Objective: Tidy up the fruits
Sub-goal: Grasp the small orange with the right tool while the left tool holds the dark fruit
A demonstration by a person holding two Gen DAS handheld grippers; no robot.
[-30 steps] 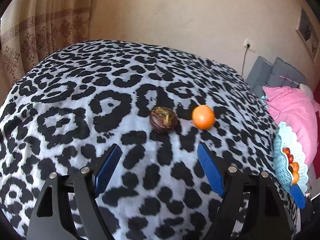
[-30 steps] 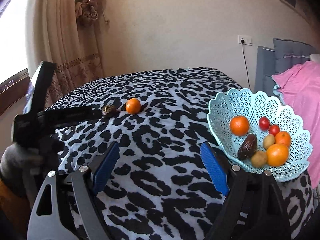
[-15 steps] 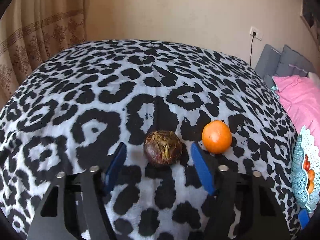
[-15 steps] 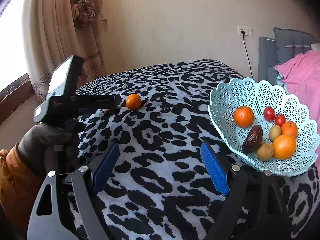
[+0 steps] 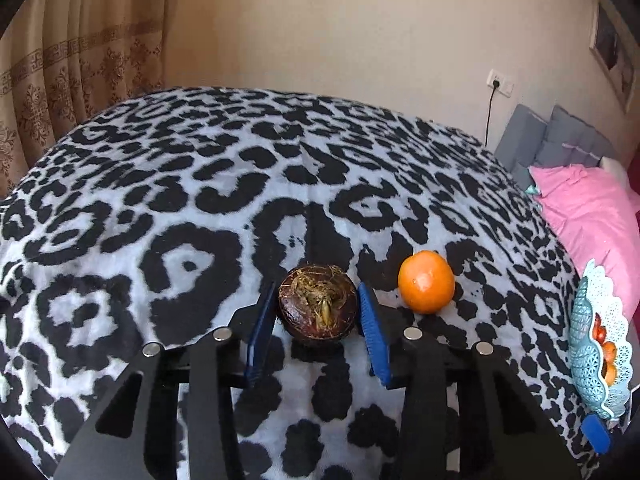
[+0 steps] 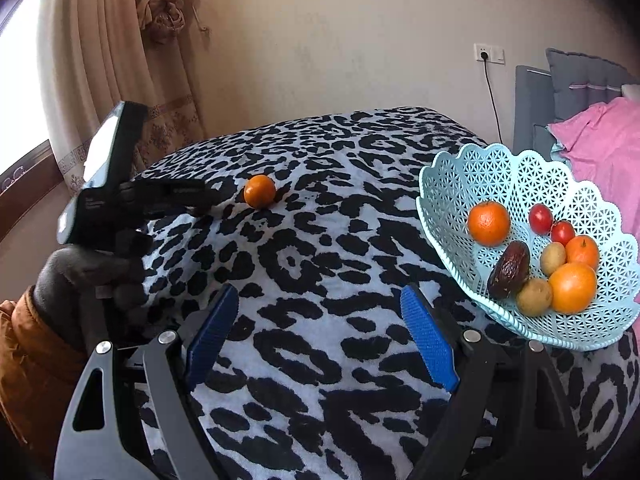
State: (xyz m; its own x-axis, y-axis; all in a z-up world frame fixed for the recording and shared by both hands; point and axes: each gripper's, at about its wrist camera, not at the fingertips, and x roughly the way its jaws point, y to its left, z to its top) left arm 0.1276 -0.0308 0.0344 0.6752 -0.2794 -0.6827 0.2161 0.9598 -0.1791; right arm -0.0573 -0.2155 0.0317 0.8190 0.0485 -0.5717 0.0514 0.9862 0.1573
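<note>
A dark brown round fruit point(image 5: 318, 306) lies on the leopard-print blanket point(image 5: 200, 200). My left gripper point(image 5: 318, 308) has its blue pads touching both sides of it. A small orange point(image 5: 426, 287) lies just right of it and also shows in the right wrist view point(image 6: 260, 196). The left gripper shows there point(image 6: 200, 198), where it hides the brown fruit. My right gripper point(image 6: 320, 312) is open and empty over the blanket, left of the light blue lattice basket point(image 6: 500, 172). The basket holds several fruits, among them an orange point(image 6: 489, 223).
The basket's edge shows at the far right of the left wrist view point(image 5: 588, 320). A pink pillow point(image 5: 592, 216) and a grey headboard point(image 6: 580, 88) stand to the right. A curtain point(image 5: 72, 60) hangs at the left. The blanket drops off at its edges.
My left gripper moved forward and closed its pads in on the brown fruit. The right gripper stayed open and shifted only slightly.
</note>
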